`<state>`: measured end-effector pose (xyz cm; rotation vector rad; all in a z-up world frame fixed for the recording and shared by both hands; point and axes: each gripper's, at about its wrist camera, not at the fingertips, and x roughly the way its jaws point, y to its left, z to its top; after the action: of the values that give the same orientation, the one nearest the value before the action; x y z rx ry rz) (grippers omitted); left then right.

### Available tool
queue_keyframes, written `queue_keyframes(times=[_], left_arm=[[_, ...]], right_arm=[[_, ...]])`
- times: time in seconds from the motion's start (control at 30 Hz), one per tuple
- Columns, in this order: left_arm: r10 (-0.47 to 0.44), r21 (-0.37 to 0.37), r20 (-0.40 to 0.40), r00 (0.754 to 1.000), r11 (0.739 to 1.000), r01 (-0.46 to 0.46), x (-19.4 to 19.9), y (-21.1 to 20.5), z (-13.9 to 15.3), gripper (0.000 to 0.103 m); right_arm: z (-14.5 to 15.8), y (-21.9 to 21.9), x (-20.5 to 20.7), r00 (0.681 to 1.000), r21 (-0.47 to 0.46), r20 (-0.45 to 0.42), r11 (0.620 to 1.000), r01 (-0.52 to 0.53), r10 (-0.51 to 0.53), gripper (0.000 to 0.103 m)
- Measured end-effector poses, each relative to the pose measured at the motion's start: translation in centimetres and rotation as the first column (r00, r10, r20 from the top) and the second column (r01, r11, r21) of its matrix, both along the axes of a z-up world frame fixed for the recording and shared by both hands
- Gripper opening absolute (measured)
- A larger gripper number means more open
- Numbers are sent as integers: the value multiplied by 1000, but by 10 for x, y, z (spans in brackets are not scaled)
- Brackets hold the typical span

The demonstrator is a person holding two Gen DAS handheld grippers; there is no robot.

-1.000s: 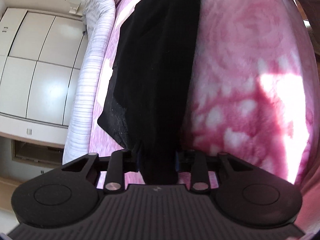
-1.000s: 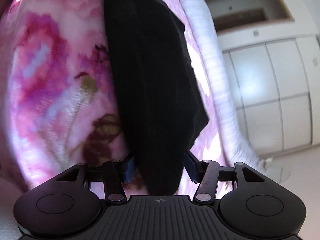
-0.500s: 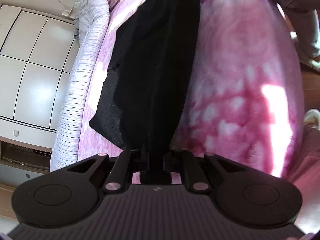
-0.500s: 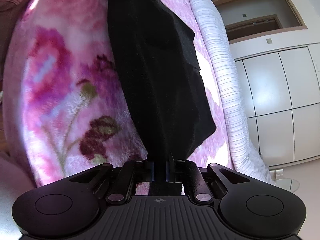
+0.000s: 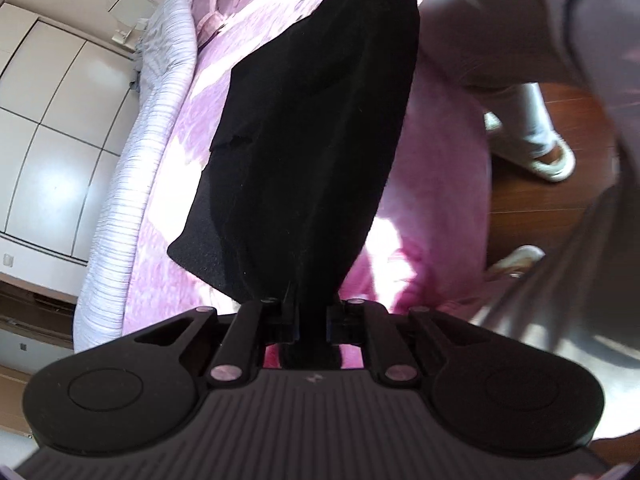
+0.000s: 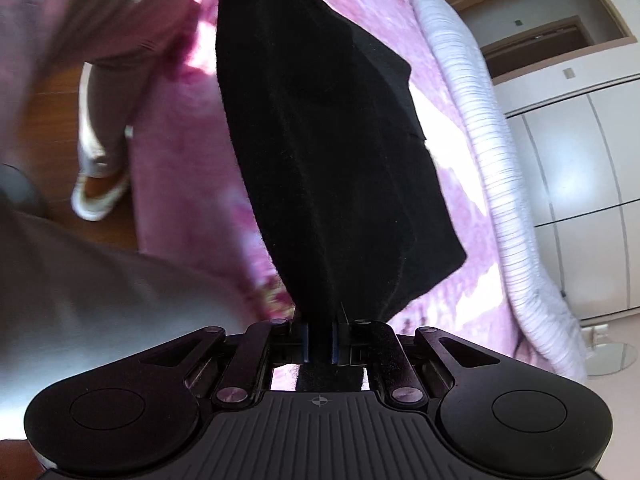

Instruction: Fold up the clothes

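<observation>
**Currently held: one black garment, both claws**

Item: black garment, a soft, matte knit. It runs from the lower centre of each wrist view up toward the top edge, over the pink floral blanket on the bed. What kind of garment it is cannot be told from these views.

Grip: your left claw is pinched down on a bunched edge of the cloth. Your right claw is likewise clamped on its own gathered edge. Both sets of jaws have just been closing, with the fabric between them.

Handling: judged light and limp. It will sag and swing rather than keep a shape, and loose flaps show at middle left of the left view and middle right of the right view.

Hold advice: take it at corners or hems, not mid-panel. Keep the span between your claws taut so the fold line falls straight.

Surroundings: striped white bedding, white cupboards, wooden floor, and your own legs and slippers.
</observation>
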<state>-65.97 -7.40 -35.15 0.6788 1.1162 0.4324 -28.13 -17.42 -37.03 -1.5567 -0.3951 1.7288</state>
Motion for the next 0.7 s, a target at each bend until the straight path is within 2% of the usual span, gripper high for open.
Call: queue_keyframes(times=[0.17,0.27,0.37,0.57,0.7], left_arm=[[-20,-29,-10,1000,999,20,-1,-8,15,8],[-26,-62,3,1000,998,26,0,5,33,9],[-32,-93,20,999,995,34,2,22,55,10],[-35,-116,68,997,992,42,18,83,101,11],[10,-137,134,991,991,9,39,148,126,12]], right_arm=[[19,-5,-1,999,-63,-30,998,-17,15,8],[34,8,1,998,-83,-59,996,-22,17,8],[58,20,9,992,-101,-129,995,-18,5,8],[111,69,29,970,-95,-242,995,-32,8,8],[141,121,42,956,-82,-292,996,-30,5,8]])
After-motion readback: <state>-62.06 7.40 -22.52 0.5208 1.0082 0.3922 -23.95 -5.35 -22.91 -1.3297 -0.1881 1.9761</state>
